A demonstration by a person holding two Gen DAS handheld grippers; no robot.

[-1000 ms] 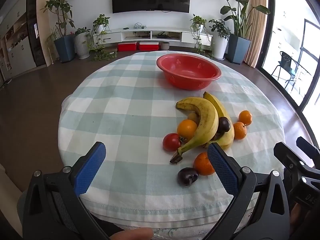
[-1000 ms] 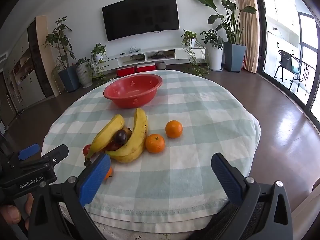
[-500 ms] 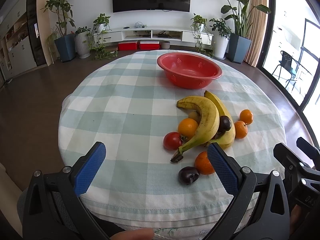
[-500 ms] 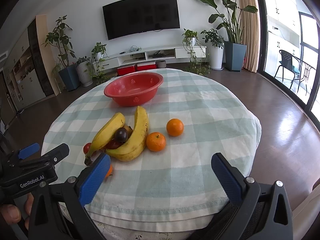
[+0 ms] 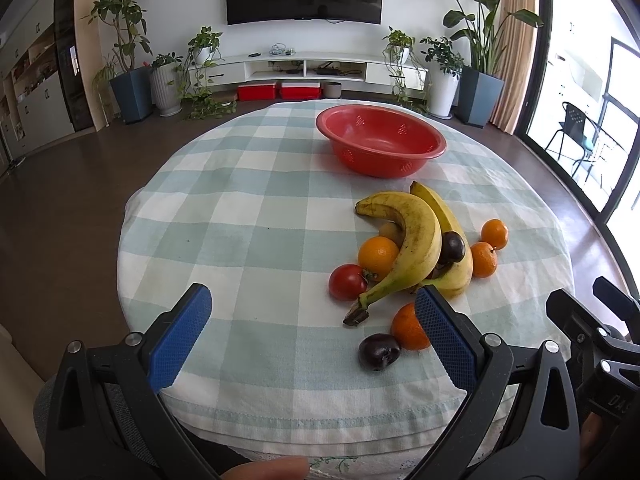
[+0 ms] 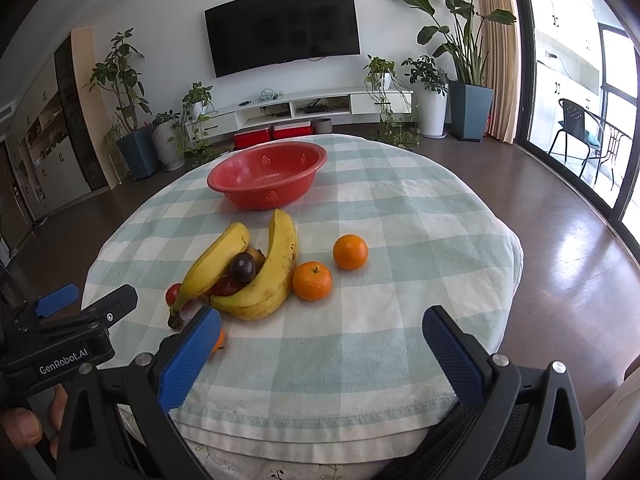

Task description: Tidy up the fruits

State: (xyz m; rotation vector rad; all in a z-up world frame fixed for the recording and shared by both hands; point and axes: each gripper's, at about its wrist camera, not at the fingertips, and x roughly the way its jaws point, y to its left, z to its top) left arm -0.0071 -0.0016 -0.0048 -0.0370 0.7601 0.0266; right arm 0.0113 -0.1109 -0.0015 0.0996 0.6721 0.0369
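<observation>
A red bowl (image 5: 380, 145) (image 6: 266, 176) stands empty at the far side of the round checked table (image 5: 256, 216). Two bananas (image 5: 412, 248) (image 6: 256, 268) lie in front of it, with several oranges (image 5: 378, 255), a red tomato (image 5: 347, 282) and dark plums (image 5: 378, 352) around and between them. Two oranges (image 6: 312, 280) lie to the right of the bananas in the right wrist view. My left gripper (image 5: 312, 308) is open over the near table edge, left of the fruit pile. My right gripper (image 6: 320, 326) is open too, hovering near the table's front edge, empty.
Behind the table are a TV (image 6: 282, 20), a low white shelf (image 5: 304, 70) and several potted plants (image 5: 128, 80). Glass doors and a chair (image 6: 580, 128) are at the right. The left gripper's body (image 6: 60, 340) and a hand show at the lower left of the right wrist view.
Both cameras have eased slightly forward, so the fruit sits marginally nearer. Both grippers remain open and empty, and no fruit has moved.
</observation>
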